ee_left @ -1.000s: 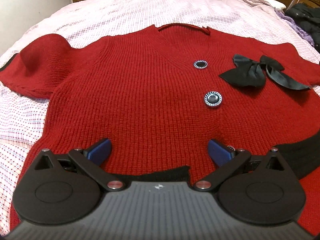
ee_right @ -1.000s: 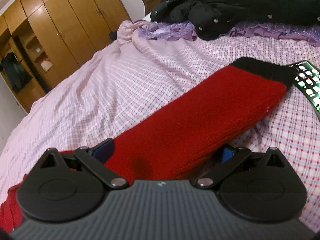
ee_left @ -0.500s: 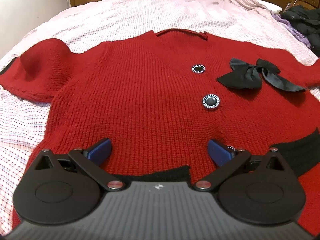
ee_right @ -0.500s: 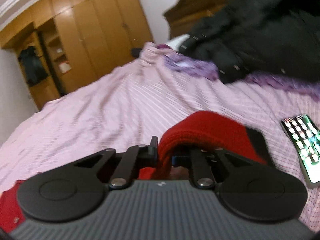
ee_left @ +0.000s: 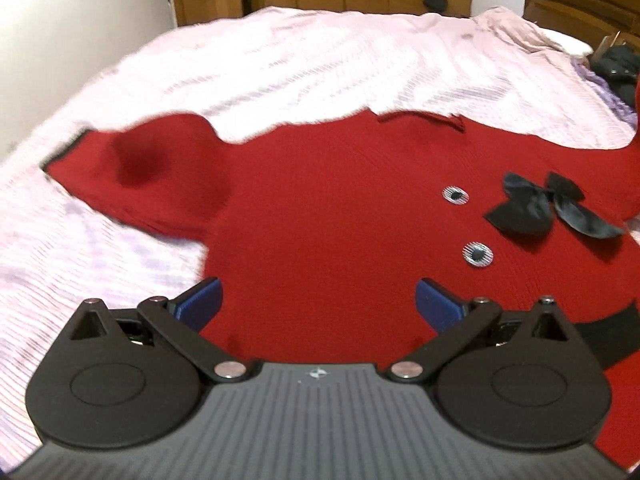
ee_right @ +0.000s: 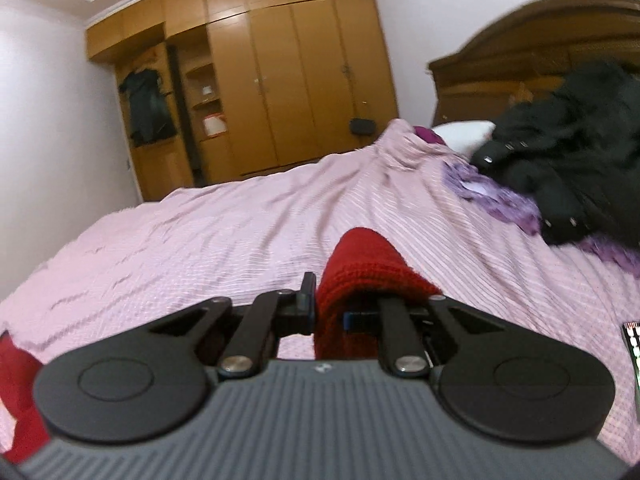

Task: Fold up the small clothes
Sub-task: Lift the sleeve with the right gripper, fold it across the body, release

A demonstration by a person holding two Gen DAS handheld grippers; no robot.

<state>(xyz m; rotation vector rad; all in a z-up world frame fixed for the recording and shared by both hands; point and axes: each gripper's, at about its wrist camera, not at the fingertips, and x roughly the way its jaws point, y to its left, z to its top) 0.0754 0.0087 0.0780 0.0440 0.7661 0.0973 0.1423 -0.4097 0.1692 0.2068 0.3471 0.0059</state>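
Right now the right gripper (ee_right: 328, 304) is clamped on a bunched fold of red knit, the right sleeve (ee_right: 368, 264) of the red cardigan (ee_left: 340, 208), which is lifted clear of the pink bedspread (ee_right: 240, 232). The left gripper (ee_left: 318, 302) is seen with jaws spread wide and nothing between them, hovering just above the lower front of the garment, near the hem. The cardigan is laid flat, front up, on the bedspread, neckline (ee_left: 420, 120) pointed away from the left gripper toward the wardrobe, black hem band (ee_left: 612, 332) nearest it, so the body's long axis runs away from the camera. The sleeves run crosswise: the left sleeve (ee_left: 136, 172) is spread out to the left in the left wrist view, and the held one is at the far right edge. The fold likely turns on that: the held sleeve would need carrying leftward across the body, over the black bow (ee_left: 548, 208) and the two buttons (ee_left: 466, 226). The right hand is the nearer one for it.
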